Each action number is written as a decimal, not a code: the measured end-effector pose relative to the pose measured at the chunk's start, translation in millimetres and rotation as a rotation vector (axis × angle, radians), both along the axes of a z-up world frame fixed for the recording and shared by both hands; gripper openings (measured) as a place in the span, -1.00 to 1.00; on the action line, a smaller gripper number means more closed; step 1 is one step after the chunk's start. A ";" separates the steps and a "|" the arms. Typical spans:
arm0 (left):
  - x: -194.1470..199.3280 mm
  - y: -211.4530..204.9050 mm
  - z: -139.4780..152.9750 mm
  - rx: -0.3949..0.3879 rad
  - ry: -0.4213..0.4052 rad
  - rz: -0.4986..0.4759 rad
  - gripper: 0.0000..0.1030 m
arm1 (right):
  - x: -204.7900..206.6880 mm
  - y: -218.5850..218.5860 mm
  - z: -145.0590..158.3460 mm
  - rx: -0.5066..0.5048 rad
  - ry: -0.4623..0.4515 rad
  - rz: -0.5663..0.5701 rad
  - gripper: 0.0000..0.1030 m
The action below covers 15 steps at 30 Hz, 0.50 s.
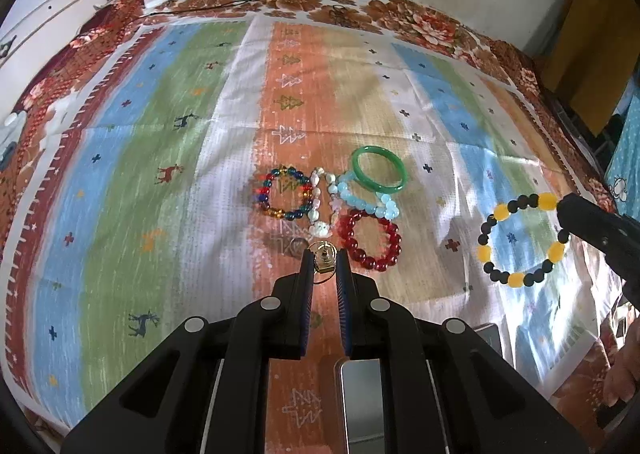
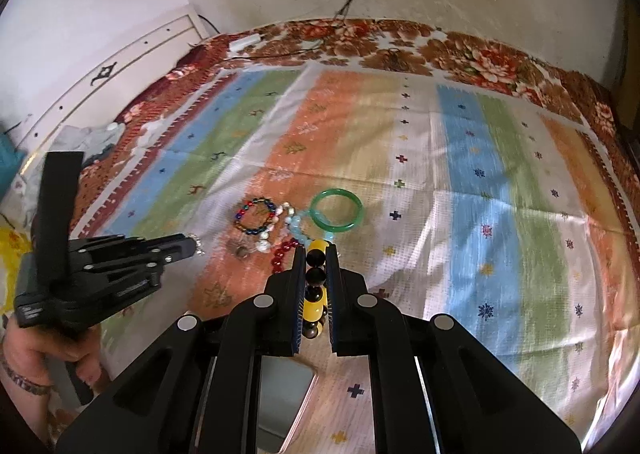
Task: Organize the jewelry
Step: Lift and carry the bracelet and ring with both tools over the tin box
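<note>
Between the fingertips of my left gripper I have pinched a small gold ring with a charm, the fingers drawn narrow on it and only the tips gripping, so it could twist or slip out if I jolt. Just ahead of those tips the rest of the jewelry lies crowded on the striped cloth: the multicoloured bead bracelet ahead and to the left, the white shell bracelet straight ahead, the pale blue bead bracelet and green bangle ahead to the right, and the red bead bracelet just beside my right fingertip. They touch or overlap, so setting the ring down there risks snagging a strand and dragging the group. My right gripper is closed on the yellow-and-black bead bracelet, which runs down between the fingers with its loop hanging free; lowered carelessly, that loop could swing onto the red beads just left of the tips.
</note>
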<state>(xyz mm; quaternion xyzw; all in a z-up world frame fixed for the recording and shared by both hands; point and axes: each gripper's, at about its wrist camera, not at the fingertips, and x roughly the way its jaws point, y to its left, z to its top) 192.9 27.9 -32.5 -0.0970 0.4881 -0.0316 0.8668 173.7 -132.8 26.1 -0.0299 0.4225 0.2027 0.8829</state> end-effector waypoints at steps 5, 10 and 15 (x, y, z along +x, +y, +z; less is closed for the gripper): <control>-9.4 -4.2 4.8 0.008 -0.018 -0.018 -0.79 | -10.8 1.2 4.2 0.006 -0.010 0.030 -0.80; -22.3 -7.3 10.5 0.012 -0.069 -0.016 -0.79 | -24.1 2.7 8.2 0.002 -0.028 0.055 -0.80; -32.2 -10.8 14.6 -0.002 -0.089 -0.027 -0.79 | -35.9 4.2 9.5 0.026 -0.021 0.077 -0.80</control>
